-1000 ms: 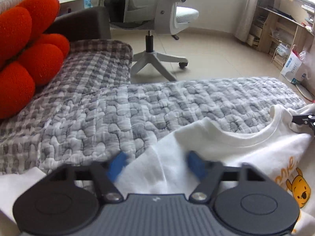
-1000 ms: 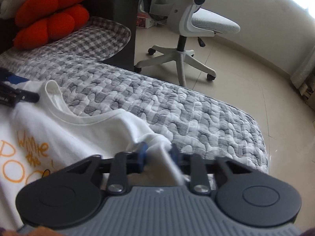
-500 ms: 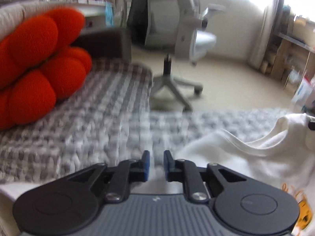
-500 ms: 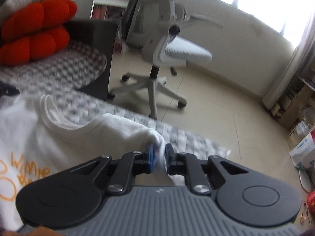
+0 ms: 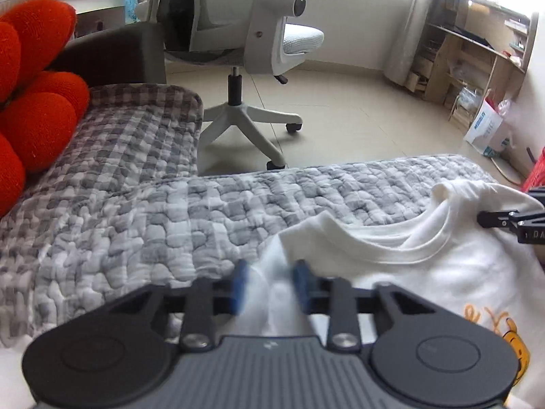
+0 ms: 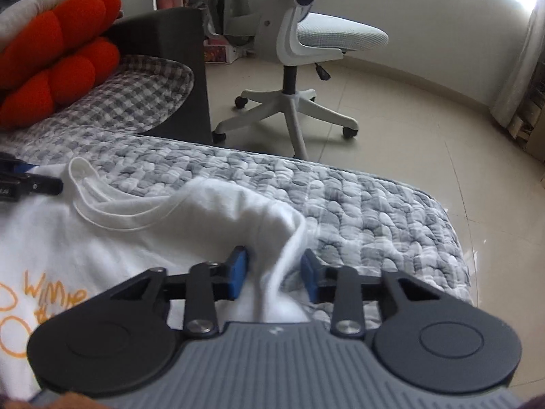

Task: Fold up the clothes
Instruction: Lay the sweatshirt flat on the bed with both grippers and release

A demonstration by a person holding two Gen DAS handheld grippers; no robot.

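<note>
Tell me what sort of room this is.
Probably a home bedroom or study: a quilted bed or sofa with red cushions, a desk chair, and cluttered wooden shelves.

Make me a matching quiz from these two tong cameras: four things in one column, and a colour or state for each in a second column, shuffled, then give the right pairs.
Column one:
1. cushion
2. T-shirt
3. quilt
4. left tongs

Column two:
A. grey and white, spread under the shirt
B. open, with white cloth between the blue pads
C. bright orange-red, lumpy
D. white with orange lettering

Pairs: 1-C, 2-D, 3-A, 4-B
</note>
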